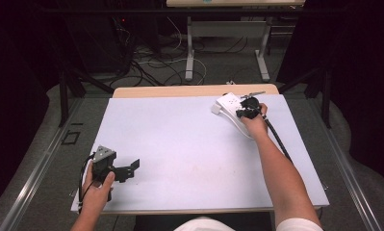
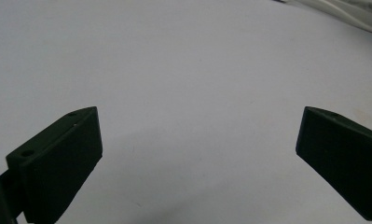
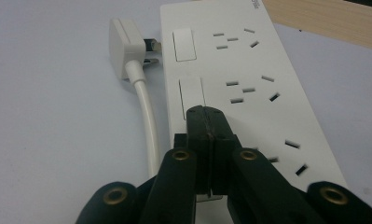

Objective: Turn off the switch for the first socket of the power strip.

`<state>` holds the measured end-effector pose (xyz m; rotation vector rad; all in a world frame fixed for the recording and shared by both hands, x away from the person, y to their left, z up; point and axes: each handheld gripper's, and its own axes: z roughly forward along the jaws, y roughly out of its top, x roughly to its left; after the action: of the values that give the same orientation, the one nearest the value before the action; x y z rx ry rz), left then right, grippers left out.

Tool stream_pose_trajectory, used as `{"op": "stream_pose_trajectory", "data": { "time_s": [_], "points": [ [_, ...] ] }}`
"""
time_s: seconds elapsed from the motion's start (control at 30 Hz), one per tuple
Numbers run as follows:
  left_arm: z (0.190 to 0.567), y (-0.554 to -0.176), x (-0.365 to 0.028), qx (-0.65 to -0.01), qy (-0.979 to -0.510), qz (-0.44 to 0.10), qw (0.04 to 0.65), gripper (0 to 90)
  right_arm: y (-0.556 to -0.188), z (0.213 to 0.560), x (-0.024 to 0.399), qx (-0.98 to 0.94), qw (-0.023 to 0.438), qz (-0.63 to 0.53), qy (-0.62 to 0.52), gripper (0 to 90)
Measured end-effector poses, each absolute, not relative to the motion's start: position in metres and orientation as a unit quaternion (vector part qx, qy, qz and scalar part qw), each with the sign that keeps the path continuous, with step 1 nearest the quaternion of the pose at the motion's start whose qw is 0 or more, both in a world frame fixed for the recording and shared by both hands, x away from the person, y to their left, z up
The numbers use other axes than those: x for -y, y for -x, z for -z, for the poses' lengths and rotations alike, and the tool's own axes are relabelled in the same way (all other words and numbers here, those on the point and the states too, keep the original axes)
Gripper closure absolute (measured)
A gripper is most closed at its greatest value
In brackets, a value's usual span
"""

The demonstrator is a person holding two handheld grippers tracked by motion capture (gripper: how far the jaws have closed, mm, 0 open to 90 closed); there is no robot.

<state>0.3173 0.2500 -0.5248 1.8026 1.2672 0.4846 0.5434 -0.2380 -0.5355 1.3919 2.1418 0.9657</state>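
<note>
A white power strip (image 3: 258,79) (image 1: 229,103) lies at the far right of the table, with several sockets and rocker switches on its face. Its white plug (image 3: 125,46) (image 1: 215,109) rests on the table beside its left edge, the cord (image 3: 148,121) trailing back. My right gripper (image 3: 206,112) (image 1: 249,107) is shut, jaws pressed together, tips resting over the strip's face just below a rocker switch (image 3: 191,95). My left gripper (image 2: 197,135) (image 1: 132,167) stands open over bare table at the near left, nothing between its jaws.
The white table top (image 1: 180,144) has a wooden strip (image 1: 189,90) along its far edge. Beyond it on the floor are cables and a table's legs (image 1: 189,53). Dark curtains close both sides.
</note>
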Motion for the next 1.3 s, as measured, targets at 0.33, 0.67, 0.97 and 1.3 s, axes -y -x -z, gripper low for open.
{"op": "stream_pose_trajectory", "data": {
  "time_s": [0.33, 0.67, 0.97, 1.3],
  "points": [
    [0.525, -0.317, -0.25, -0.507, -0.721, -0.195, 0.429, 0.1, -0.543, 0.535, 0.238, -0.766, 0.206, -0.346, -0.501, 89.9],
    [0.525, -0.318, -0.251, -0.507, -0.721, -0.195, 0.43, 0.1, -0.543, 0.534, 0.241, -0.763, 0.208, -0.343, -0.507, 88.4],
    [0.525, -0.317, -0.25, -0.507, -0.722, -0.196, 0.428, 0.1, -0.542, 0.527, 0.244, -0.762, 0.21, -0.344, -0.507, 86.4],
    [0.524, -0.317, -0.25, -0.506, -0.723, -0.196, 0.428, 0.1, -0.54, 0.521, 0.248, -0.765, 0.214, -0.341, -0.503, 83.7]
  ]
}}
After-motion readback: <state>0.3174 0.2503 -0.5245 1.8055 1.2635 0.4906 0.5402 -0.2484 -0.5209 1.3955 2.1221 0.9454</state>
